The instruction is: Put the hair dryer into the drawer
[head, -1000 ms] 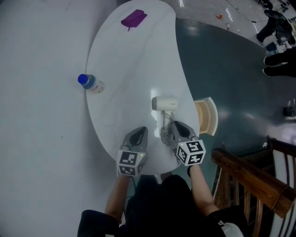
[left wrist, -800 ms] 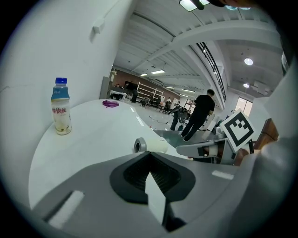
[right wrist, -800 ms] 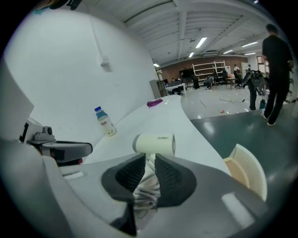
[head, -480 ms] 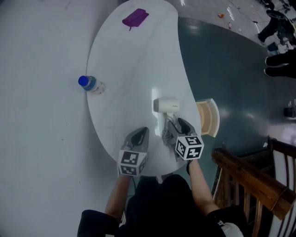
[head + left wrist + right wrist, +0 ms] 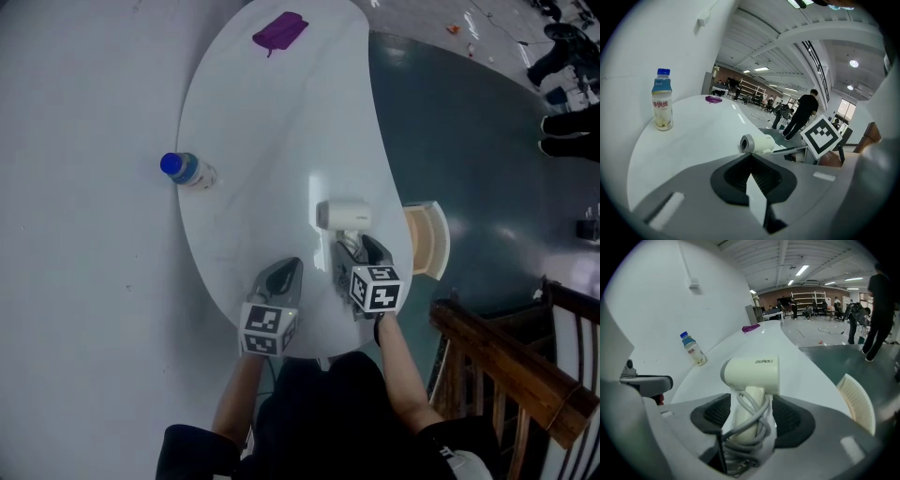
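Note:
A cream hair dryer [image 5: 342, 215] lies on the white table [image 5: 272, 122] near its right edge, its grey cord wound round the handle. My right gripper [image 5: 354, 246] straddles that handle. Its jaws have just been opening, and the handle and cord [image 5: 749, 414] lie between them with the pads standing off. In the right gripper view the dryer's barrel [image 5: 752, 373] fills the middle. My left gripper [image 5: 281, 269] rests shut and empty to the left of the dryer [image 5: 757, 143]. The wooden drawer [image 5: 427, 239] stands pulled out from the table's right side.
A small bottle with a blue cap [image 5: 186, 170] stands at the table's left edge. A purple object [image 5: 279, 32] lies at the far end. A dark wooden railing [image 5: 506, 366] runs at lower right. People stand on the dark floor farther off.
My right gripper has come forward and down over the dryer's handle, and its jaws have spread from nearly shut to wide. The left gripper has stayed where it was.

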{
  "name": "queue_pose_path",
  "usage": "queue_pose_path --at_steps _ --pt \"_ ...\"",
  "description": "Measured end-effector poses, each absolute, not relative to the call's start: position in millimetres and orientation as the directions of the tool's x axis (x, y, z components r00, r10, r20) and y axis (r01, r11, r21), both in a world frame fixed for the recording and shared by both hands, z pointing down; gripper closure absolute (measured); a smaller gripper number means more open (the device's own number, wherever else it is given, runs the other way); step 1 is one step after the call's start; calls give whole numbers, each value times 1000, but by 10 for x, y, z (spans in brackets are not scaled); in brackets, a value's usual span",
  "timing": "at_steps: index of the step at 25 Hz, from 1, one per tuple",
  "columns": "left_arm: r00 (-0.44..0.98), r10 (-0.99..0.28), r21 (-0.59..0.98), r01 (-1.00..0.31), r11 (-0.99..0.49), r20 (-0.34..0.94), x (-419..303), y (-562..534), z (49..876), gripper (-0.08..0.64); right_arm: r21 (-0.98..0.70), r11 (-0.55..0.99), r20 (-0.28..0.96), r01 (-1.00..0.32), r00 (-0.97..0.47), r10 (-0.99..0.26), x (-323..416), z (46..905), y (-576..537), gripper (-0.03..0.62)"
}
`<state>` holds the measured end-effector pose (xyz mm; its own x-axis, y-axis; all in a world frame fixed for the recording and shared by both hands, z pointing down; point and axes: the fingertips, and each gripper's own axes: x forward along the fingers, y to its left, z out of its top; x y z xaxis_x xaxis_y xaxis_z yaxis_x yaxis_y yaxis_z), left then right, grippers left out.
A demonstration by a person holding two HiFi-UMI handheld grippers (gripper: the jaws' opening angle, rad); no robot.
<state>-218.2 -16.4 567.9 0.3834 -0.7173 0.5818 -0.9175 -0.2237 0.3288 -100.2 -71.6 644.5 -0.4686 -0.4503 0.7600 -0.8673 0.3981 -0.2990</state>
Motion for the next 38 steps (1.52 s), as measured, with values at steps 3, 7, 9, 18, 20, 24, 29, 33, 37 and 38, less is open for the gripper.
queue_pose_path --at_steps 3,7,9,18,20,24,29,33,37,38 --pt "386 -715 336 -916 -220 583 -2204 -174 5706 552 -294 397 768 -869 -462 -443 -1021 6499 -727 324" --pt "390 -711 340 -914 -222 585 -2218 -186 5722 552 -291 394 778 -872 -455 -434 -1032 6556 -739 324" --pt "393 -709 342 -913 -223 585 -2224 -196 5721 552 -288 394 783 -873 -452 -428 -1044 6584 -740 324" --pt "396 -703 357 -910 -212 591 -2313 -196 5783 552 -269 392 813 -880 -426 -397 -1074 6705 -723 324" --pt "393 -706 357 -911 -209 589 -2347 -202 5790 552 -268 390 813 -881 -424 -399 -1075 6711 -730 324" --pt "394 -708 353 -911 -215 586 -2364 -202 5777 552 -261 393 815 -882 -420 -399 -1071 6727 -727 324" --pt "390 -717 344 -913 -219 578 -2394 -216 5728 552 -242 391 819 -888 -403 -408 -1048 6729 -742 329" --pt "384 -720 338 -916 -217 578 -2429 -193 5717 552 -251 388 817 -887 -409 -407 -1035 6727 -749 353" --pt "384 -721 336 -916 -218 577 -2430 -175 5686 552 -259 394 816 -882 -418 -400 -1032 6717 -744 362" --pt "385 -722 336 -916 -220 575 -2414 -172 5672 552 -263 396 814 -880 -422 -398 -1028 6710 -740 364"
